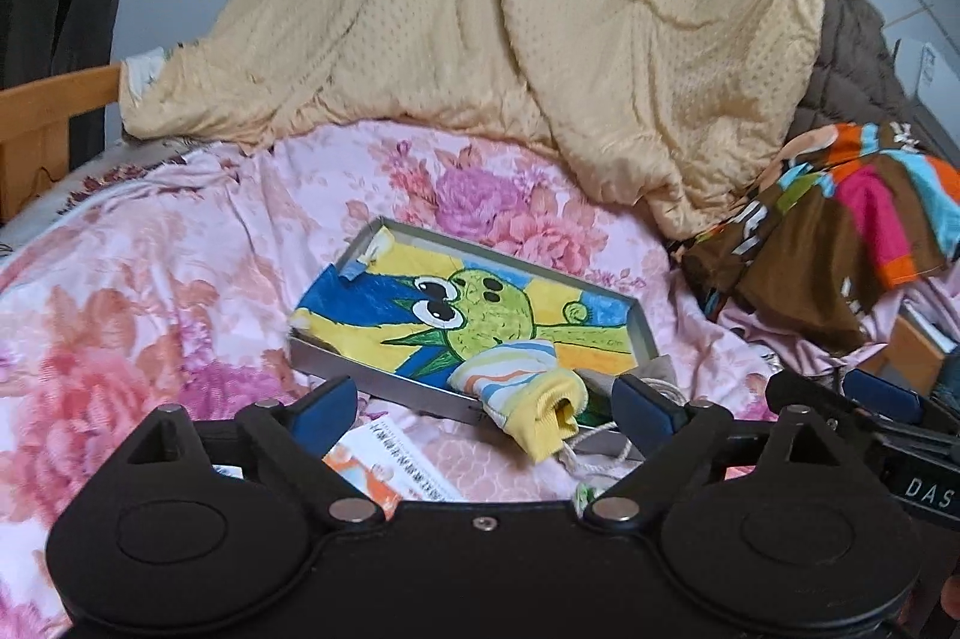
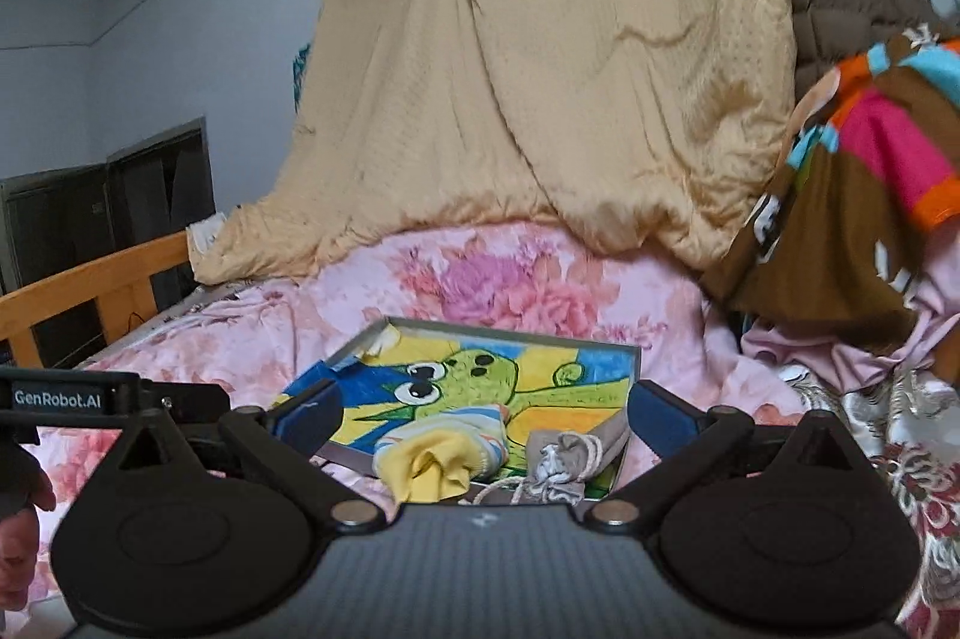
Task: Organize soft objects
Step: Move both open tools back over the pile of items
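Note:
A rolled pair of striped socks with a yellow cuff point(image 1: 525, 390) point(image 2: 441, 456) lies on the near edge of a grey tray point(image 1: 336, 357) point(image 2: 636, 357) lined with a green cartoon drawing. A small grey drawstring pouch point(image 2: 561, 465) point(image 1: 654, 369) rests beside the socks in the tray. My left gripper point(image 1: 489, 408) is open, its blue pads wide apart and nothing between them; the socks lie just beyond it. My right gripper point(image 2: 486, 411) is open too, above and short of the socks and pouch. The right gripper's fingers point(image 1: 882, 393) also show at the right of the left wrist view.
The tray sits on a pink floral bedspread point(image 1: 180, 249) point(image 2: 510, 291). A beige quilt point(image 1: 540, 9) point(image 2: 570, 69) hangs behind. Striped brown, pink and orange cloth point(image 1: 840, 231) point(image 2: 870, 189) is heaped at right. A printed booklet point(image 1: 390, 465) lies near the left gripper. A wooden bed rail point(image 2: 90, 291) is at left.

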Demonstrator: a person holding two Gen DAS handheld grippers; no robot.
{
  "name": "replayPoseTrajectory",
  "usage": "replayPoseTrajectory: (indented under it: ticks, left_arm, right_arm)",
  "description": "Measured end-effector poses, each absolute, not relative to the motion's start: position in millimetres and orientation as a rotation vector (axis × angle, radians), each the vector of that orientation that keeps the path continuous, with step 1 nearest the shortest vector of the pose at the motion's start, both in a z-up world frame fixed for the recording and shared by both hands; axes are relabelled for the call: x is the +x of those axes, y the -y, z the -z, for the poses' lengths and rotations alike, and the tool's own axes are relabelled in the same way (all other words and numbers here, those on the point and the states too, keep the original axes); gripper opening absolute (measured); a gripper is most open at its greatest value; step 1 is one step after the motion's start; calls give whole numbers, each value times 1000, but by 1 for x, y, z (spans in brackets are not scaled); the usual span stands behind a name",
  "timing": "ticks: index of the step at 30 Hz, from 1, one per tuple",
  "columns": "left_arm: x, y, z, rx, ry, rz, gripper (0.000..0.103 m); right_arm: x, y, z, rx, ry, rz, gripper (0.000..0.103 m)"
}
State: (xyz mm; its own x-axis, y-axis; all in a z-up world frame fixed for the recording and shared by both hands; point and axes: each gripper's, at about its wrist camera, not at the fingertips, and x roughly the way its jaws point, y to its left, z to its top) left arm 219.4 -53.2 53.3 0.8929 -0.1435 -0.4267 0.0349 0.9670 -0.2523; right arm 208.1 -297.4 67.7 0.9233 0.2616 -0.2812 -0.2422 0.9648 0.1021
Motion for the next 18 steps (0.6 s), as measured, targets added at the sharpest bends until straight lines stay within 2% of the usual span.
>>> replayPoseTrajectory:
  ticks: [3,9,18]
  left_arm:
    - [193,48,-55,-218,-413,96,99]
    - [153,43,-57,-121,-363,112,102]
    - [103,21,-44,-117,-373,117,102]
  right_arm:
    - [186,295,-68,95,-287,-251,103]
    - [146,289,-67,98,-256,-219,103]
    - [102,271,-55,88,-271,-215,103]
